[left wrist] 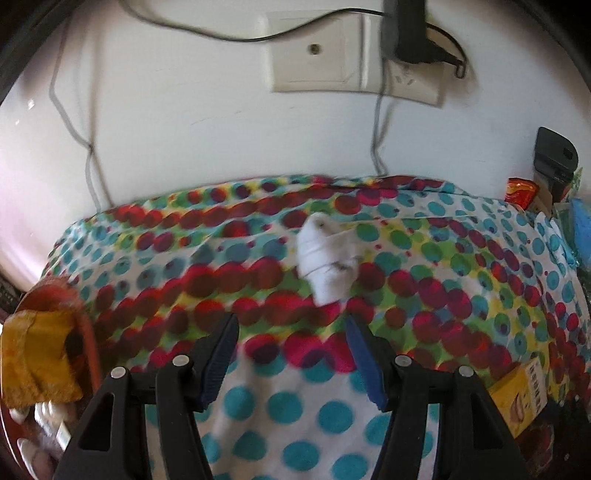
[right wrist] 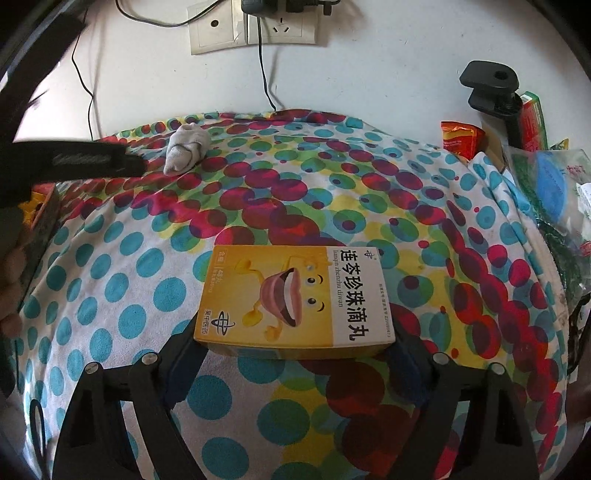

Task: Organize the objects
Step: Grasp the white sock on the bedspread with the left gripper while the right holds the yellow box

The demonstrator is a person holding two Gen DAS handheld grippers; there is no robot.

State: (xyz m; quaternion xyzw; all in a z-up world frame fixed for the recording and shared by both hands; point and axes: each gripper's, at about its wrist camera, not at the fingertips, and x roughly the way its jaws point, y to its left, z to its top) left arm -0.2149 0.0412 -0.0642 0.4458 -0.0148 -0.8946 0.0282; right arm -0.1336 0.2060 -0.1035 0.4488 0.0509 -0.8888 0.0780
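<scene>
Medicine box [right wrist: 295,301] sits pinched in the right hand-held gripper [right wrist: 295,354] above the spotted cloth [right wrist: 122,295]; left hand-held gripper [left wrist: 291,354] gapes toward the rolled sock [left wrist: 327,258]; a shallow edge grip could let the box slip.

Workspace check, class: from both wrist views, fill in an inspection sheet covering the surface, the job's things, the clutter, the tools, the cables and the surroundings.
Surface: polka-dot cloth covers it, wrinkled.
Job's things: yellow medicine box lies flat between the right tool's fingers; rolled white sock lies near the wall, ahead of the left tool.
Clutter: snack packets and a plastic bag at the right edge; a red basket at the left.
Tools: left tool open, empty; right tool straddles the box, contact not clear.
Cables: black cable hangs from the wall sockets down behind the cloth.
Surroundings: white wall; black clamp at right.
</scene>
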